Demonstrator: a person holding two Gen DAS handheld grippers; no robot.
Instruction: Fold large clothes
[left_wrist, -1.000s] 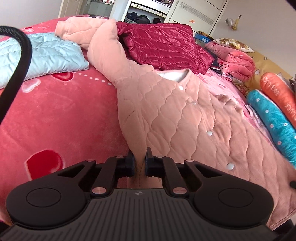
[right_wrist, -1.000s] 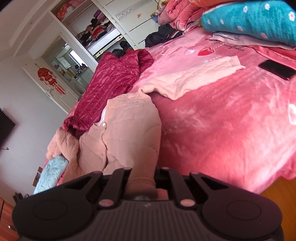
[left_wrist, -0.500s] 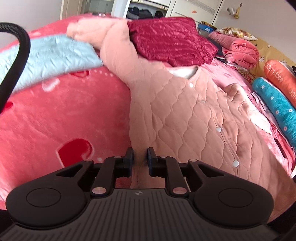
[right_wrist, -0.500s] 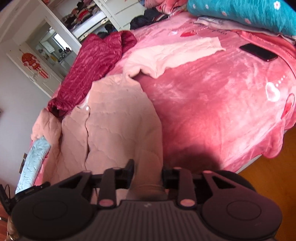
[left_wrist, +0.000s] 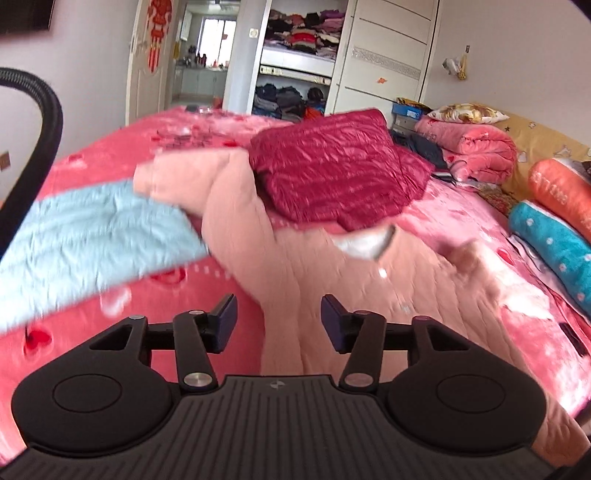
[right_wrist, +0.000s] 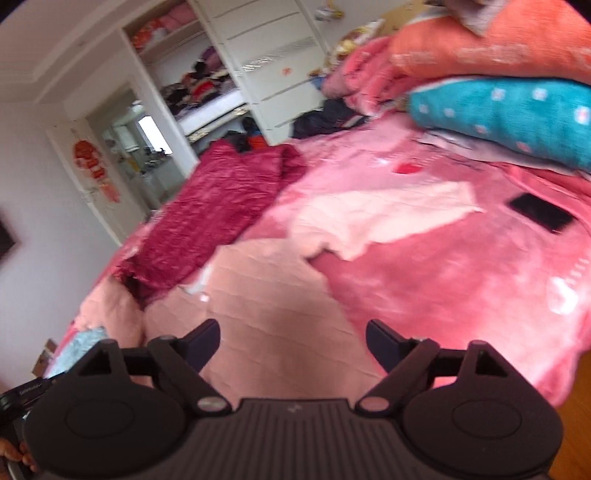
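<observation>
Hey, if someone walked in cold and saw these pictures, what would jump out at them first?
Probably the peach quilted jacket spread across the pink heart-print blanket, right ahead of both grippers. The left gripper and right gripper are opening, pads clear of the fabric. Behind it lies a crimson puffer jacket, with a teal bolster alongside.

Bed (left_wrist: 92, 332), pink blanket with red hearts, fills both views. On it: pink quilted jacket (left_wrist: 332, 295) spread across centre; blue garment (left_wrist: 92, 236) at left of left view; maroon jacket (left_wrist: 332, 173) above centre; pale pink top (right_wrist: 380, 218) and black phone (right_wrist: 541, 216) right in right view; teal pillow (right_wrist: 509, 114) upper right.
</observation>
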